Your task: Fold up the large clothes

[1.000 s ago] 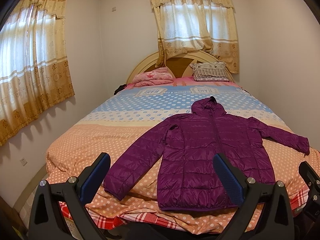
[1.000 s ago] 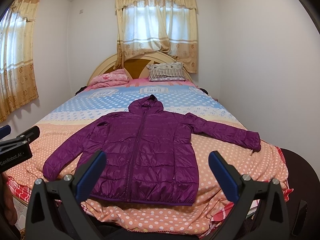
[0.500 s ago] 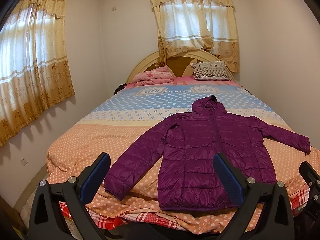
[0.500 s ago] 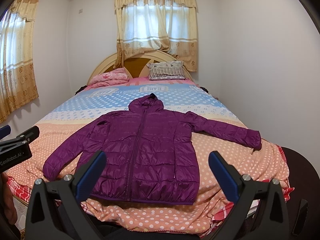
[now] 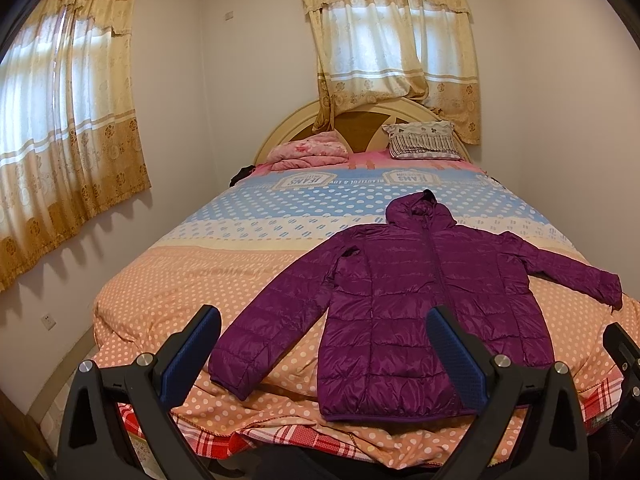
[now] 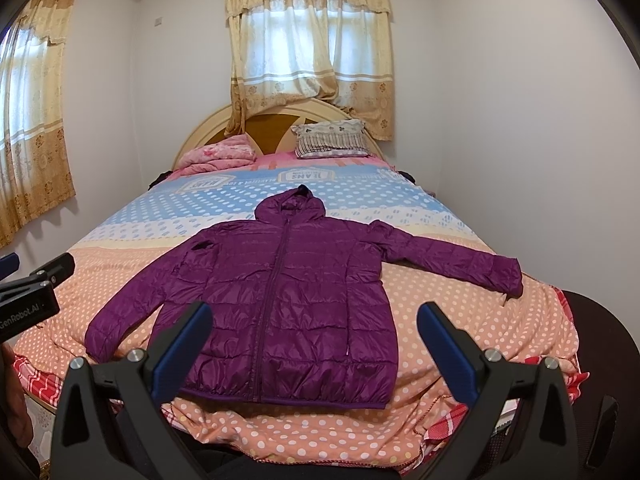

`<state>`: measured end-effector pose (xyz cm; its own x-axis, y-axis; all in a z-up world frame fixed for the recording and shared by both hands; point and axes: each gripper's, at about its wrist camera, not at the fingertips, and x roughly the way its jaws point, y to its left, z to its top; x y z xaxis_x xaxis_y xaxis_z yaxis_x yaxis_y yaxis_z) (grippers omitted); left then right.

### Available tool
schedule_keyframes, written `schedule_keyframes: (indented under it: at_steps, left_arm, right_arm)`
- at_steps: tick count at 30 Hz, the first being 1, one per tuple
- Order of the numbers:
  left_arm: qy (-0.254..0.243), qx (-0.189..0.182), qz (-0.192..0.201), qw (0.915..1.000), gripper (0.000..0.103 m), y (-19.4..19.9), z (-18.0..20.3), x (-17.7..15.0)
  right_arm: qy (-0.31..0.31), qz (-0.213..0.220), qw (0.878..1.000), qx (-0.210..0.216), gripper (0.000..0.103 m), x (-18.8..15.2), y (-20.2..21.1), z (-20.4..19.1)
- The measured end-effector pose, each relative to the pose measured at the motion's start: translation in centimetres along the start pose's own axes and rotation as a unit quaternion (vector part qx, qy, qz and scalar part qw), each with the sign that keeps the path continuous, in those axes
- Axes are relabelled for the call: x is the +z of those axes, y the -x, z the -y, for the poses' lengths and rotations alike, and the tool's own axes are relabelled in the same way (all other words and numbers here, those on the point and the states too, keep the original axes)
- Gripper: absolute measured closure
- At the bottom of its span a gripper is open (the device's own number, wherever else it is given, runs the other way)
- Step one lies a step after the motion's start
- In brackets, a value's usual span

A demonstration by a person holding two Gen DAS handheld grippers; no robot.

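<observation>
Left wrist view: bed (image 5: pixel 224 280) fills the room, purple jacket (image 5: pixel 420 304) spread flat near its foot, sleeves out — my left claw (image 5: pixel 324 344) and right claw (image 6: pixel 316 340) both gape, released, short of the hem.

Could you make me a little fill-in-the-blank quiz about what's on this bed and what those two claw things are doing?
1. The purple jacket lies spread flat on the ____.
2. Its front is zipped ____, with the hood pointing toward the headboard.
3. Both sleeves are spread ____ from the body, not folded in.
4. The left gripper and right gripper both have their fingers ____, holding nothing.

Missing words: bed; shut; outward; open
</observation>
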<state>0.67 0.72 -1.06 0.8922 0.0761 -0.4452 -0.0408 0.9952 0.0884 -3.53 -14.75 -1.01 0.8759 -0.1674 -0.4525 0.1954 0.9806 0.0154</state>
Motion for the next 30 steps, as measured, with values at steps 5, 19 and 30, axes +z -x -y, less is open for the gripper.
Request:
schedule_keyframes:
  at_steps: [5,19,30]
  left_arm:
    - [0.001,0.001,-0.003,1.0000,0.001,-0.4,-0.1,-0.2]
    - [-0.004,-0.004,-0.010,0.9999,0.001,-0.7,0.2,-0.5]
    - [-0.045,0.007,-0.034,0.9984,0.001,-7.6,2.2,-1.0]
  right_arm:
    - [-0.003,-0.004,1.000,0.002,0.000,0.3,-0.1,0.3]
    - [-0.005,-0.009,1.000,0.006,0.000,0.0,-0.4,0.4]
    - [-0.024,-0.076,0.997,-0.009,0.000,-2.2,-8.1,4.2]
